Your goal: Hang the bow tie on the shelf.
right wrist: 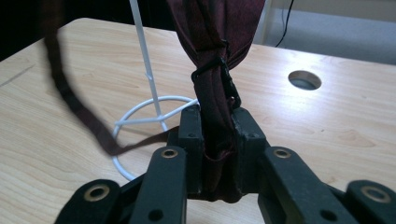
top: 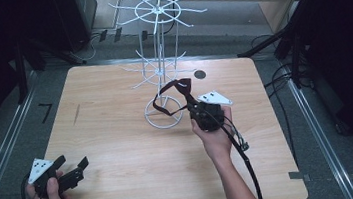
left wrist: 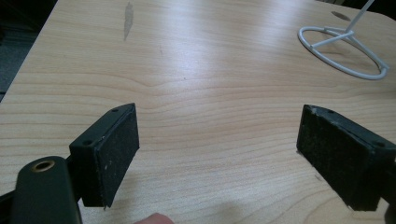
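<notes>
A maroon tie (top: 175, 85) with a thin dark strap and a black clip hangs beside the lower arms of a white wire rack (top: 160, 41). My right gripper (top: 196, 108) is shut on its lower end, right of the rack's ring base. In the right gripper view the tie (right wrist: 215, 37) rises from between the pads of that gripper (right wrist: 218, 126), and its strap loops away to the left past the rack's pole (right wrist: 142, 51). My left gripper (top: 73, 161) rests low at the table's front left corner. Its jaws (left wrist: 219, 140) stand wide open over bare wood.
The wooden table (top: 120, 151) has a round cable hole (top: 200, 74) behind the right gripper. The rack's ring base (left wrist: 343, 51) lies far ahead of the left gripper. Dark stands and cables surround the table on the floor.
</notes>
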